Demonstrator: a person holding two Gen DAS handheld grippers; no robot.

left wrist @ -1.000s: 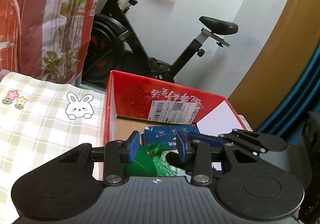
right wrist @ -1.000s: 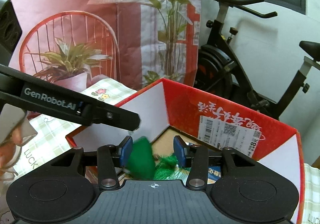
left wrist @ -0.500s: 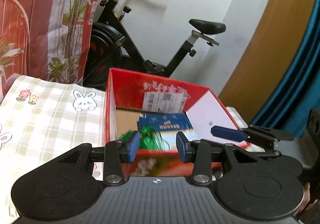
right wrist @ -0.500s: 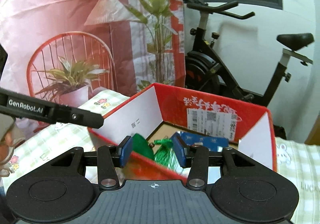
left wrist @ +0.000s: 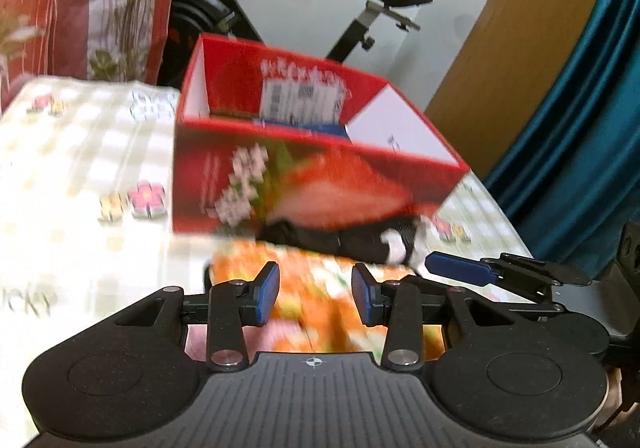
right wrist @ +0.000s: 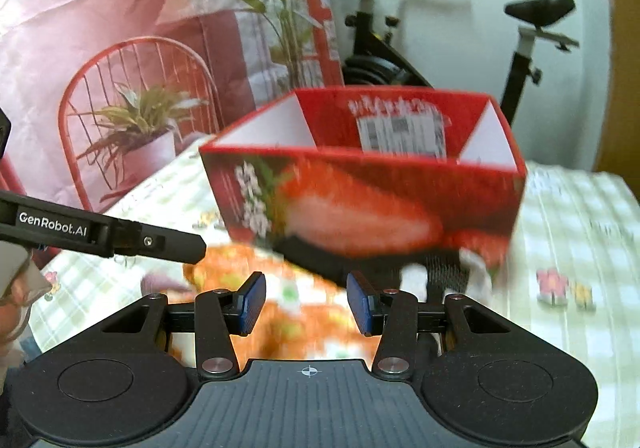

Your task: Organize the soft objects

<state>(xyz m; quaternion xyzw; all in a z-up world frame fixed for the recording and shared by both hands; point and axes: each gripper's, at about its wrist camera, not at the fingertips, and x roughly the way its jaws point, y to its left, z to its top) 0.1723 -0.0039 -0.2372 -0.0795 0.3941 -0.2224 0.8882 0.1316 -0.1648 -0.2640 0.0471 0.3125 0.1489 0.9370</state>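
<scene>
A red cardboard box (left wrist: pixel 304 175) with a strawberry picture stands on the checked cloth; it also shows in the right wrist view (right wrist: pixel 360 199). In front of it lies an orange patterned soft item (left wrist: pixel 320 300), also in the right wrist view (right wrist: pixel 296 312), and a black and white soft item (left wrist: pixel 360 240), seen in the right wrist view too (right wrist: pixel 436 264). My left gripper (left wrist: pixel 315 298) is open and empty above the orange item. My right gripper (right wrist: pixel 306 306) is open and empty above the same item. Both views are blurred.
The table wears a pale checked cloth (left wrist: pixel 80 183) with flower prints. An exercise bike (right wrist: pixel 400 47) stands behind the box. A red printed backdrop (right wrist: pixel 120 47) hangs at the left, a teal curtain (left wrist: pixel 580 87) at the right. The other gripper's finger (left wrist: pixel 460 270) pokes in from the right.
Both grippers have pulled back and dropped from over the box's inside to in front of it. The green item stays in the box, out of sight. The orange and black items have come into view.
</scene>
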